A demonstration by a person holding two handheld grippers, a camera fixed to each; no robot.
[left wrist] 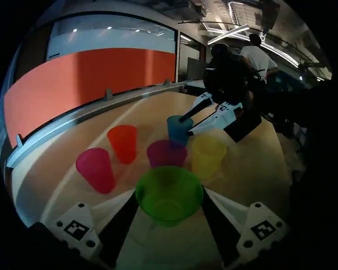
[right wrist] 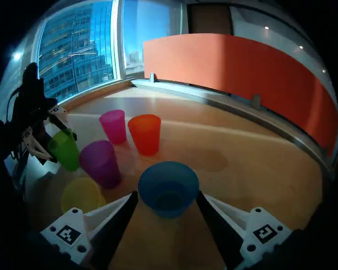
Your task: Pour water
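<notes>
The pale wooden surface is the biggest thing in front of me. Its long edge runs under an orange wall panel, and tall windows rise beyond the edge beside that one.

My left gripper has its white fingers clamped on either side of a translucent green plastic cup, which sits upright between them with its mouth towards the camera. My right gripper does the same with a translucent blue plastic cup, both fingers pressed against its walls. In the left gripper view the right gripper reaches in from the far side of the cluster, its dark tips around the blue cup. I cannot tell whether either cup holds water, nor whether either is lifted clear of the surface.

Four more plastic cups stand upright between my two, well in from the edge under the panel. A translucent purple cup is in the middle, just beside a translucent yellow cup. A translucent orange cup and a translucent pink cup stand close together on the panel side of those two.
</notes>
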